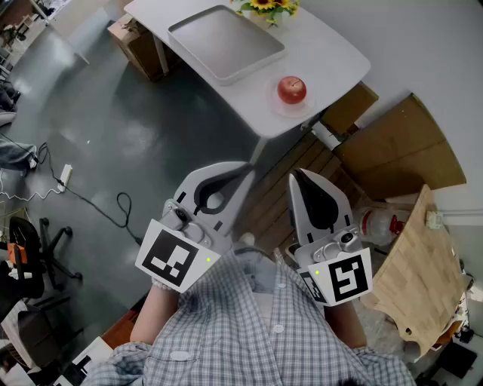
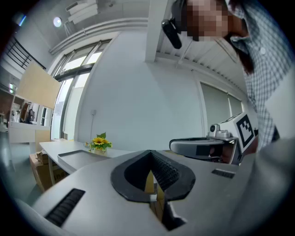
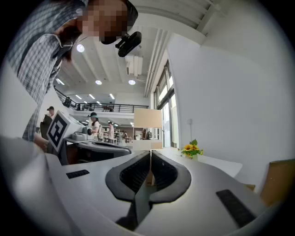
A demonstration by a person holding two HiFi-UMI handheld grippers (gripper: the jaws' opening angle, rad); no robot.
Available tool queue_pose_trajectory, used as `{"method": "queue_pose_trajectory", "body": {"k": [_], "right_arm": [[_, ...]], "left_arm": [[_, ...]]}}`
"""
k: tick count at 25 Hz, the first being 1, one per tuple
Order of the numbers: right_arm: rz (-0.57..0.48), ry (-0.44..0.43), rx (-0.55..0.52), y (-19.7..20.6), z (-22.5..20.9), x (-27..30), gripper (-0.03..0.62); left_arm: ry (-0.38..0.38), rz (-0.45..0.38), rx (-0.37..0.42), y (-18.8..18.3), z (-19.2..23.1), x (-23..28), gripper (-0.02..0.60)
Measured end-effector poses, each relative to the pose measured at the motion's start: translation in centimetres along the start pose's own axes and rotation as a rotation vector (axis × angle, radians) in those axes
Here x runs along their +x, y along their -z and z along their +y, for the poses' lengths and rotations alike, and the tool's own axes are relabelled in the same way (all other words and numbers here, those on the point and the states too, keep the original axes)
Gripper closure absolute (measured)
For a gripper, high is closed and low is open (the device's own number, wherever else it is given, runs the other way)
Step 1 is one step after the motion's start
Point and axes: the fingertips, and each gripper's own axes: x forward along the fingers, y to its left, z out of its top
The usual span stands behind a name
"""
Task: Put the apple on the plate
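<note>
Apple (image 1: 291, 90) on plate (image 1: 281, 108) at table (image 1: 332, 45) edge; left gripper (image 2: 150, 156) and right gripper (image 3: 150, 156) jaws pressed together.

A grey tray (image 1: 225, 41) is lying on the white table (image 1: 332, 53), sunflowers (image 1: 266, 7) standing just beside it, a cardboard box (image 1: 134, 41) sitting underneath.

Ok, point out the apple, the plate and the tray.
apple (image 1: 292, 90), head view, middle of its red skin.
plate (image 1: 299, 112), head view, bare rim beside the apple.
tray (image 1: 226, 41), head view, bare flat floor.
</note>
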Motion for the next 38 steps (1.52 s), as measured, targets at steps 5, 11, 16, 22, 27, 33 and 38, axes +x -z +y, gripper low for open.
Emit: {"method": "queue_pose_trajectory", "body": {"k": [5, 11, 16, 22, 27, 33, 38], "right_arm": [[0.000, 0.001, 0.000, 0.1, 0.3, 0.3, 0.568], [0.022, 0.006, 0.037, 0.7, 0.0, 0.2, 0.566], [0.041, 0.005, 0.034, 1.1, -0.1, 0.7, 0.566], [0.051, -0.002, 0.042, 1.5, -0.3, 1.6, 0.566], [0.067, -0.014, 0.032, 1.9, 0.0, 3.2, 0.566], [0.097, -0.032, 0.013, 2.8, -0.2, 6.0, 0.566], [0.108, -0.055, 0.007, 3.2, 0.1, 9.8, 0.566]], "left_arm": [[-0.001, -0.003, -0.001, 0.2, 0.3, -0.3, 0.572], [-0.018, 0.001, -0.008, 0.4, 0.9, -0.5, 0.572], [-0.040, 0.002, -0.012, 0.5, 1.8, -0.9, 0.572], [-0.060, 0.010, -0.017, 0.8, 3.0, -0.7, 0.572], [-0.072, 0.008, -0.022, 0.8, 4.7, -0.8, 0.572], [-0.104, 0.022, -0.041, 1.2, 7.7, -0.6, 0.572], [-0.129, 0.012, -0.064, 0.9, 11.7, -0.5, 0.572]]}}
